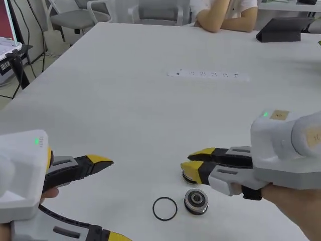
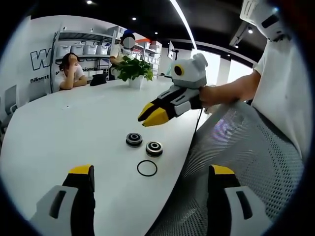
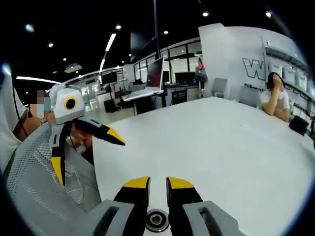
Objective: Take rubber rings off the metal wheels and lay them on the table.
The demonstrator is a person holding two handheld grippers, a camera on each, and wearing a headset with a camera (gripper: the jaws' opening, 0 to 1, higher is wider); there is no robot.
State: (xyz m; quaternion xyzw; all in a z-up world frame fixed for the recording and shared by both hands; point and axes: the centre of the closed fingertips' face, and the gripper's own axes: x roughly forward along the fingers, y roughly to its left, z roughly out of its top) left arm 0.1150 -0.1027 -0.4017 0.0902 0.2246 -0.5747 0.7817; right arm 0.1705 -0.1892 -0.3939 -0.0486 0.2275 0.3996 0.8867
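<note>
Head view: one rubber ring (image 1: 164, 208) lies loose on the worktop (image 1: 125, 115) beside the near wheel (image 1: 195, 201); right tongs (image 1: 186, 161), nearly pressed together and empty, hover over the far wheel (image 1: 188, 176), left tongs (image 1: 119, 200) spread wide; next, I'd guess, pinch that wheel's ring and peel it.

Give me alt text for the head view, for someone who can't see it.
On a white table, the right gripper, jaws nearly closed, is poised over one metal wheel. A second wheel and a loose black rubber ring lie nearer the camera. The left gripper is at the left with jaws wide open.
</note>
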